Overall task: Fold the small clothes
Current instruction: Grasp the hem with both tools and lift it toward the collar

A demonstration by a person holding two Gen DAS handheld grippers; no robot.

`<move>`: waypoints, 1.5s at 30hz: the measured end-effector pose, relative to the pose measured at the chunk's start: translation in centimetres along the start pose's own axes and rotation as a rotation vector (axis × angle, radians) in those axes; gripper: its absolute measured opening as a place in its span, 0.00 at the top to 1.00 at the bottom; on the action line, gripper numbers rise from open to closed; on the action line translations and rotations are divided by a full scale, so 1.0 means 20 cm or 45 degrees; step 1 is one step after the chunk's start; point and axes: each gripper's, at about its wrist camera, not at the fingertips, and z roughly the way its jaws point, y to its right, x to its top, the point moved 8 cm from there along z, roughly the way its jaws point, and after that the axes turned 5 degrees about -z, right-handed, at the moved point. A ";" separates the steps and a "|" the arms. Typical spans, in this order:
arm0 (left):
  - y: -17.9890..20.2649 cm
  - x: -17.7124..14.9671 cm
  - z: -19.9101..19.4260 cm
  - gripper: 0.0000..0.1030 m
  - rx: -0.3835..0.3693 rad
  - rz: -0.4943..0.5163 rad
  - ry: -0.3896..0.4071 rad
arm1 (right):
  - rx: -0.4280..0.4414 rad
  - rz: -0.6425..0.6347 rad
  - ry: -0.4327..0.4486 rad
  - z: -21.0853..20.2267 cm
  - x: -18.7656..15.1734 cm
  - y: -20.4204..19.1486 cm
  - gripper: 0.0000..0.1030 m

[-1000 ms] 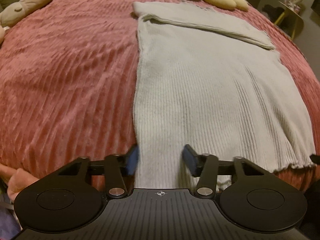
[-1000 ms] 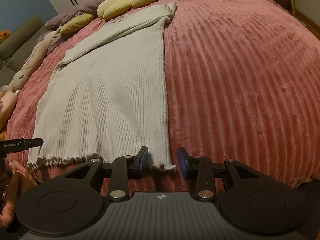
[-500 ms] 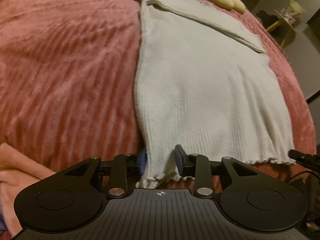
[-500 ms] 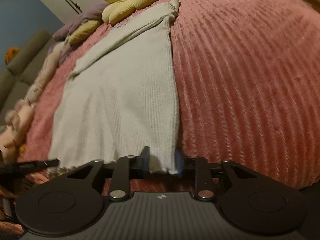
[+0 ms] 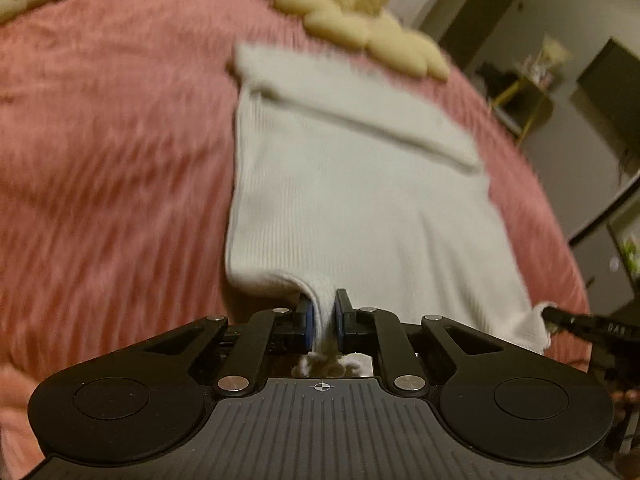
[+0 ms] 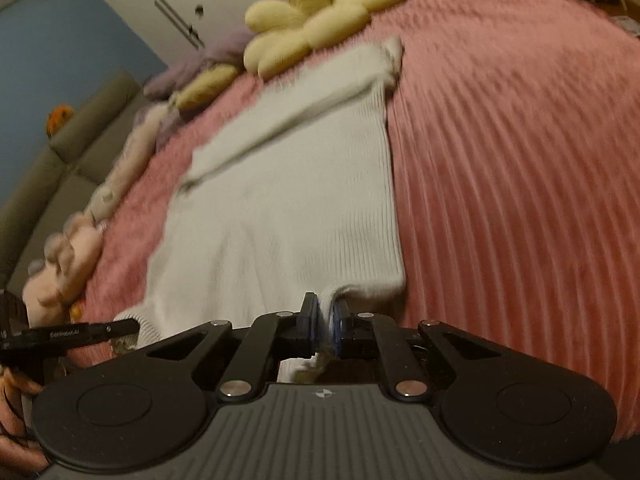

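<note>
Pinching the sweater point(image 5: 360, 216) hem's two near corners, left tongs point(image 5: 321, 316) and right tongs point(image 6: 324, 320) clamp shut.

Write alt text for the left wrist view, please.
The left gripper is shut on the near hem of a pale ribbed knit garment spread on a pink ribbed bedspread. A yellow flower pillow lies beyond it.

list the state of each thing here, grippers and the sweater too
left gripper: shut on the sweater's hem corner
right gripper: shut on the other hem corner
sweater: hem lifted, rest flat on the bedspread, sleeve folded across the top
bedspread: spread out under the sweater
</note>
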 end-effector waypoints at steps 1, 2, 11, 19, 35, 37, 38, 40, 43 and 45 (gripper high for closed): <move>0.00 0.04 -0.01 0.88 -0.002 -0.005 0.026 | 0.008 0.003 0.015 0.00 0.03 -0.01 0.93; 0.01 0.10 -0.01 0.88 -0.009 -0.011 0.052 | 0.005 0.005 0.032 0.01 0.07 -0.01 0.93; -0.02 0.50 0.13 0.88 0.058 -0.101 0.193 | -0.079 -0.081 0.185 0.13 0.45 -0.01 0.93; -0.06 0.71 0.36 0.88 0.170 -0.070 0.206 | -0.229 -0.103 0.185 0.44 0.72 0.09 0.93; -0.11 0.77 0.51 0.87 0.232 -0.070 0.197 | -0.401 -0.205 0.212 0.67 0.94 0.15 0.93; -0.12 0.77 0.50 0.86 0.227 -0.079 0.208 | -0.392 -0.194 0.196 0.68 0.94 0.16 0.88; -0.12 0.78 0.49 0.84 0.226 -0.083 0.226 | -0.380 -0.170 0.182 0.67 0.93 0.17 0.85; -0.13 0.79 0.46 0.83 0.210 -0.096 0.251 | -0.365 -0.118 0.191 0.62 0.92 0.19 0.70; -0.14 0.79 0.45 0.83 0.211 -0.095 0.259 | -0.385 -0.118 0.227 0.54 0.90 0.24 0.59; -0.14 0.80 0.44 0.82 0.202 -0.103 0.273 | -0.358 -0.120 0.202 0.53 0.88 0.25 0.59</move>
